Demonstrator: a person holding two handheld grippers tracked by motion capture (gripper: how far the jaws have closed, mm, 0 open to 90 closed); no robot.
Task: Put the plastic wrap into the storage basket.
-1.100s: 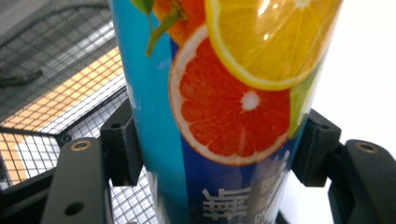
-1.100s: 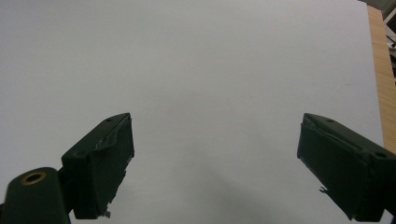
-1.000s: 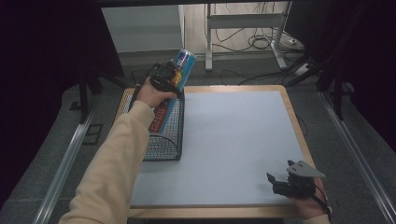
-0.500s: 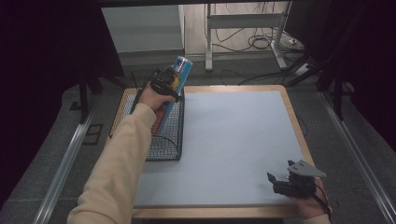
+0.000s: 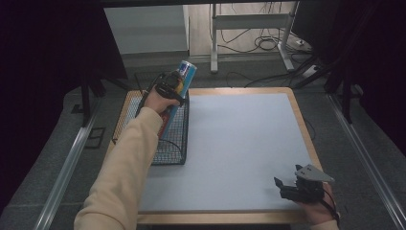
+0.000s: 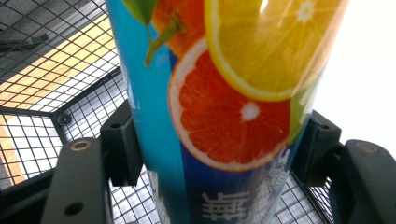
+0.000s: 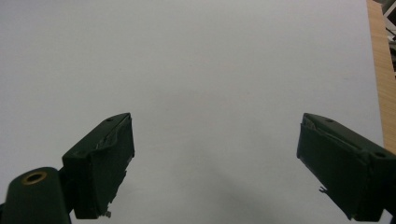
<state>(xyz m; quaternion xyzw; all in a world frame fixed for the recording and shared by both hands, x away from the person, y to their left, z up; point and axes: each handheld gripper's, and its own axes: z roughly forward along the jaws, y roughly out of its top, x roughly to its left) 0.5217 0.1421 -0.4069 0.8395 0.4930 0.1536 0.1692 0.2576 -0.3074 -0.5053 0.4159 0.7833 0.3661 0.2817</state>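
A tall blue can [image 5: 186,73] printed with orange and citrus slices [image 6: 229,107] is tilted over the far end of a black wire basket [image 5: 173,143]. My left gripper [image 5: 173,87] is shut on the can, both pads pressing its sides, with basket mesh behind it in the left gripper view. A red packet [image 5: 166,120] lies inside the basket, partly hidden by the sleeve. My right gripper [image 5: 283,187] rests low at the table's near right corner; in the right gripper view [image 7: 212,163] its jaws stand wide apart with nothing between them.
A white mat [image 5: 230,143] covers the wooden table [image 5: 302,124]. The basket stands along the table's left side. Behind the table are metal desk legs [image 5: 282,43] and cables [image 5: 258,45] on the floor. Dark curtains hang at both sides.
My left hand has lowered the can and carried it slightly left, closer to the basket's far end. The right gripper has stayed in place.
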